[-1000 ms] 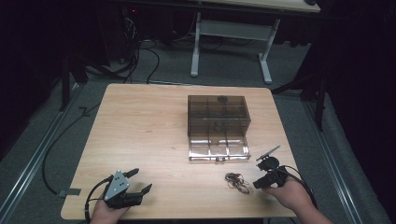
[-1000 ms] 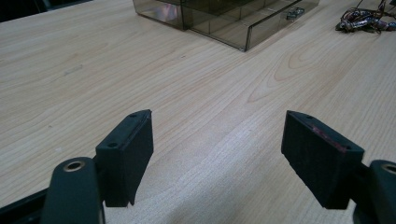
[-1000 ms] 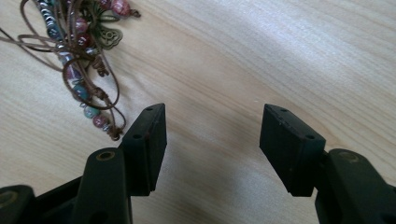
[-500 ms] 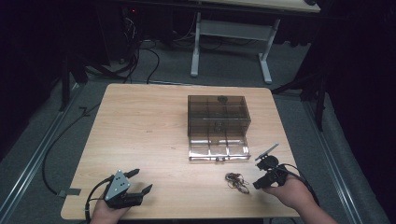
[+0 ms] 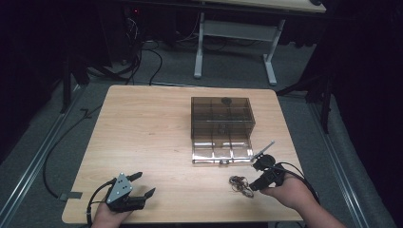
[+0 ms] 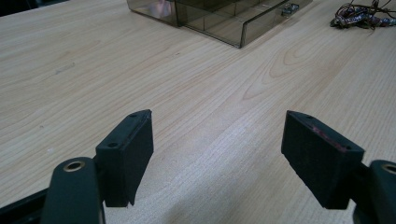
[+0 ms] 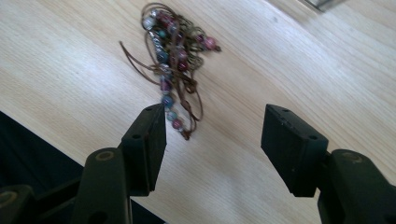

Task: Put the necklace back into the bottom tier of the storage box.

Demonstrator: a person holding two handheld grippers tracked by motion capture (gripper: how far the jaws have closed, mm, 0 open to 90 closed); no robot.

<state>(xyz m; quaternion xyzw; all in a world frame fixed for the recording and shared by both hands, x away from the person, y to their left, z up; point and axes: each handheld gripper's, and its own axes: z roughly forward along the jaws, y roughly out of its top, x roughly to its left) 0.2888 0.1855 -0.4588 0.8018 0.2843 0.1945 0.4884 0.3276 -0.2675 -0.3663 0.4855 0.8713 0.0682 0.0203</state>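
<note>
Beaded necklace [image 7: 175, 60] lies tangled on the wooden table [image 5: 142, 137], near its front edge at about 5 o'clock from table centre. Right gripper [image 5: 256, 181] sits just beside it at 3 o'clock, jaws spread wide and holding nothing; in the right gripper view the beads lie ahead of the jaws toward 11 o'clock, one strand reaching down beside the left jaw. Left gripper [image 5: 142, 185] rests at 7 o'clock on the table, well apart, jaws wide open, empty. Farther off, toward 12 o'clock of the necklace, a smoky plastic drawer box [image 5: 221, 118] with its bottom drawer [image 5: 222, 153] pulled out.
</note>
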